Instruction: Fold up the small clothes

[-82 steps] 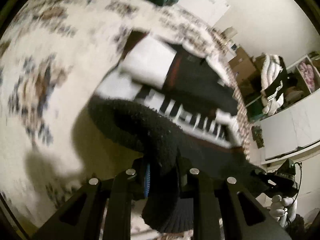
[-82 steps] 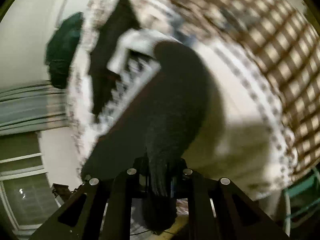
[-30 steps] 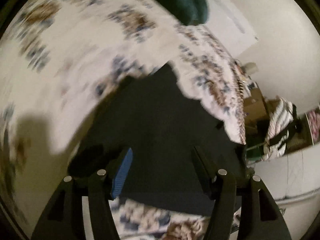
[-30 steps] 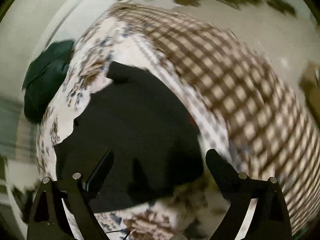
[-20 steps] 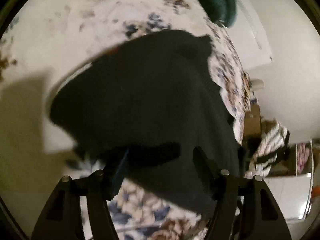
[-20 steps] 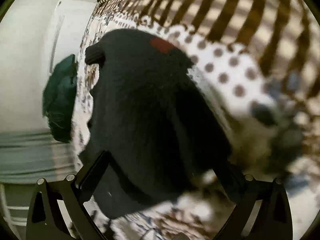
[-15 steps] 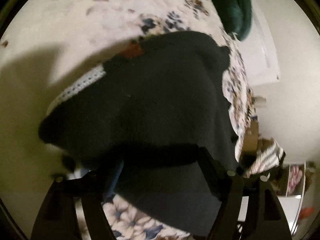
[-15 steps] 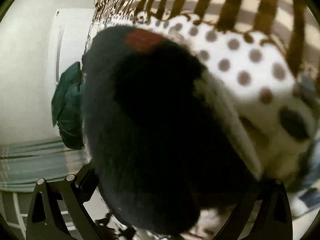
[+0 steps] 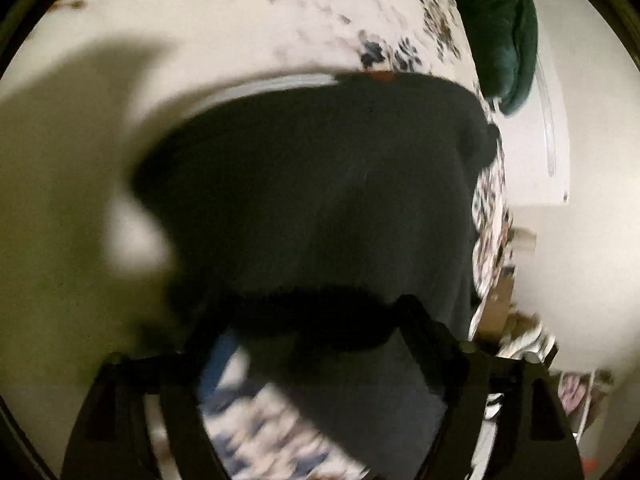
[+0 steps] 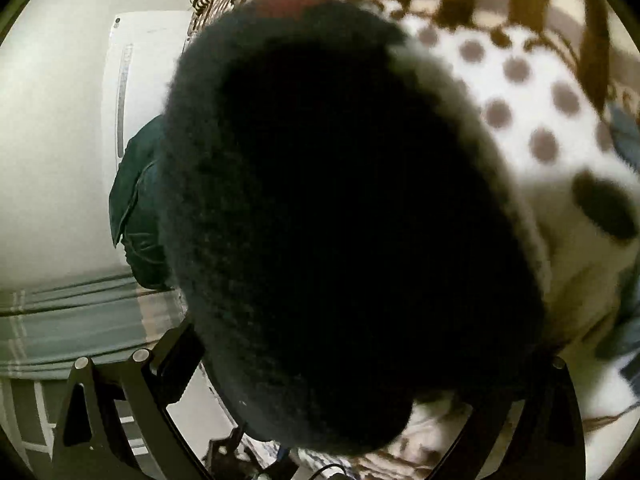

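Your left-wrist view gives you the wider picture: the dark sweater (image 9: 320,200) lies spread on the floral bedspread (image 9: 248,20), with a thin white edge and a small red patch showing along its far side, and a dark green cushion (image 9: 504,36) up at the far right against the wall. The left gripper (image 9: 312,328) has its fingers spread wide, and the sweater's near hem runs straight across the gap between them (the frame is blurred, so you cannot tell whether either finger touches the cloth).

Your right-wrist view shows almost none of that layout. The same sweater fills the middle of the frame, very close to the lens, its fuzzy knit bulging up between the fingers of the right gripper (image 10: 360,368), whose fingers also stand wide apart on either side of it. Only here do you see the dotted blanket (image 10: 520,92) to the right.
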A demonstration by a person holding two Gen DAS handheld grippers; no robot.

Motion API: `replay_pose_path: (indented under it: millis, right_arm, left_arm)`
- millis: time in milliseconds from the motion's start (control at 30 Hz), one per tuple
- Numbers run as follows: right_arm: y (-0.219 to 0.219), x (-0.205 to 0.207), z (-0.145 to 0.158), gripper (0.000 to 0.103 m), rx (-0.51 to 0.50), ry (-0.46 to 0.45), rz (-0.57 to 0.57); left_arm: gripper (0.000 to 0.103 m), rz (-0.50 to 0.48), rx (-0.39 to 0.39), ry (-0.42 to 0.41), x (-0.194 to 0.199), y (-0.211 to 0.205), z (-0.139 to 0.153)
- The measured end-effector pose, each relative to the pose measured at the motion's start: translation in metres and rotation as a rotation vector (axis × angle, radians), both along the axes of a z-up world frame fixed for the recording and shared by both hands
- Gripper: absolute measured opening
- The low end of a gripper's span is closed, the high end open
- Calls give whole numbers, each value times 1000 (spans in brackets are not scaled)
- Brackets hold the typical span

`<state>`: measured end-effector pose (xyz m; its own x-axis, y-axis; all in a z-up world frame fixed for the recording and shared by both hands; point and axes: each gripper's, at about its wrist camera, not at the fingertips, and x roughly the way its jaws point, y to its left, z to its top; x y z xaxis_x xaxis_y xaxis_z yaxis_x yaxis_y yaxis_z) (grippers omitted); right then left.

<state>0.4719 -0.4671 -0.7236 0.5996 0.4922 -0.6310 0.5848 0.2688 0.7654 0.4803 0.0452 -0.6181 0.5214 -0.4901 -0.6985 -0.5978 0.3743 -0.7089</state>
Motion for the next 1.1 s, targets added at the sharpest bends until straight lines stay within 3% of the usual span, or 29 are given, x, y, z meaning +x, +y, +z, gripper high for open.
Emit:
replay_pose_path:
  millis: [167,200,233,267,300,333,367,500,667,733,867,933,967,1033,1100]
  right_arm:
    - [1,2,-6,103,8,-6,-34]
    - [2,2,-8,103,12,-2,-41]
    - [2,1,-8,103,14,3,-51]
    - [3,-1,-7,96,8,2,-64]
    - [3,-3,-4,70,-12,10,-82]
    - [1,-5,-3,59,-25,16,-86]
    - [1,-8,0,51,-38,17,-93]
    - [9,-11,23,40,-112,13,-45]
    - [8,-23,51,37,-123,-8,-8]
    - [2,-48,60,37,-117,-5,13]
    - [1,-103,74,37,-105,36,53]
    - [3,-136,74,37,-100,78,75]
    - [3,-150,70,37,-97,102,86]
    - [0,-171,54,47,-96,173,125]
    - [-4,-182,35,68,-109,278,169]
  left_arm:
    - [91,63,113,38,21,-11,0]
    - [89,68,137,30,19,-13,2]
    - [76,71,164,19,17,-14,6]
    - [66,69,208,-9,14,-17,14]
    - [48,58,242,-22,11,-17,20]
    - [39,45,272,-32,8,-18,28]
    - [36,34,292,-48,5,-17,35]
    - [28,-15,350,-136,-6,-15,67]
    - [26,-42,346,-173,-31,-10,94]
    - [26,-55,342,-170,-47,-7,102]
    - [26,-110,334,-119,-104,-4,104]
    - [28,-171,355,-42,-129,-2,86]
    - [30,-175,330,-14,-135,-1,78]
    - [38,-164,236,75,-150,8,50]
    - [43,-168,172,102,-158,13,41]
